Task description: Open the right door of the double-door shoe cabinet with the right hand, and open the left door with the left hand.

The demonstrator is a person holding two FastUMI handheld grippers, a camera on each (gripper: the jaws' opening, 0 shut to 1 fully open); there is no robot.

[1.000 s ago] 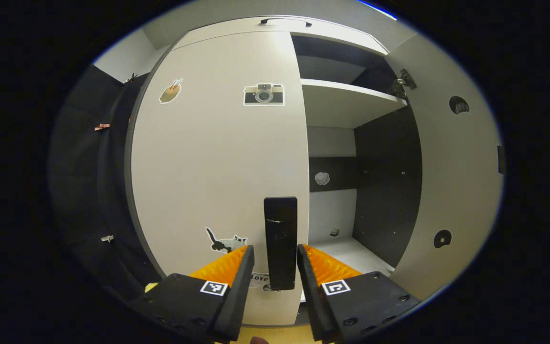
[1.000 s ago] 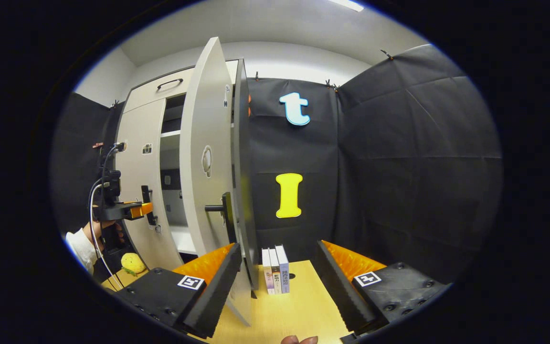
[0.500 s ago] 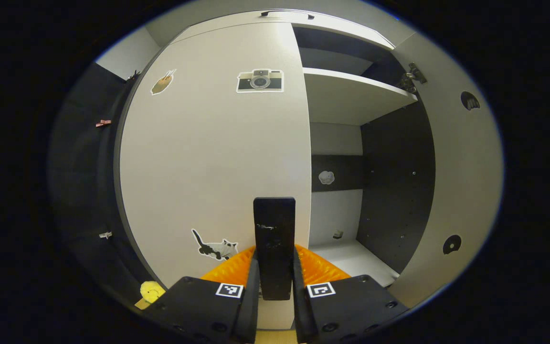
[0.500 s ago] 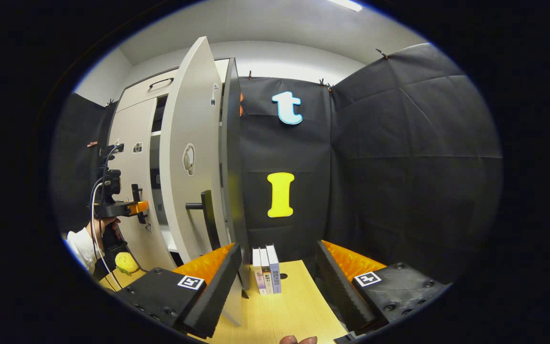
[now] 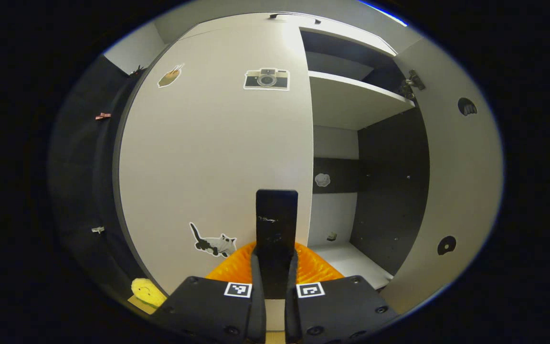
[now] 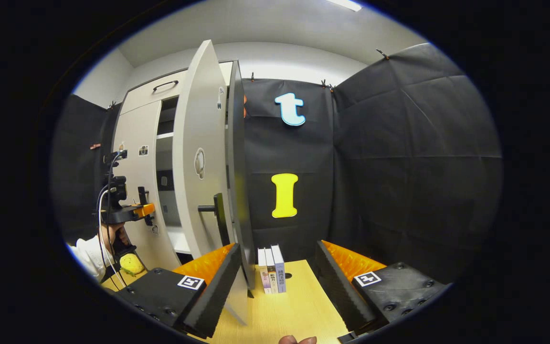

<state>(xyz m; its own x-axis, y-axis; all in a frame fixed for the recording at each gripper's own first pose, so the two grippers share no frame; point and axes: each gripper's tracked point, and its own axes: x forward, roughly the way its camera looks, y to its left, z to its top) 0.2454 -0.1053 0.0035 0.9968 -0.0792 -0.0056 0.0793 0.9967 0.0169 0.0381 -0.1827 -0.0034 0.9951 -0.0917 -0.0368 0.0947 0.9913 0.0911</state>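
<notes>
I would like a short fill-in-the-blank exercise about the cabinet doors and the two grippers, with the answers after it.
1. The left gripper is shut on the left door's black ____.
2. The right door of the shoe cabinet stands ____.
3. The right gripper has its jaws ____.
4. A camera sticker is on the ____ door.

Answers: handle; open; open; left

Black cloth walls (image 6: pixel 399 157) enclose a wooden desk (image 6: pixel 289 310) under a white ceiling (image 6: pixel 256 24) — perhaps a strip light (image 6: pixel 349 5) overhead.

Sharp, evenly lit from overhead; strong fisheye bending at edges.
</notes>
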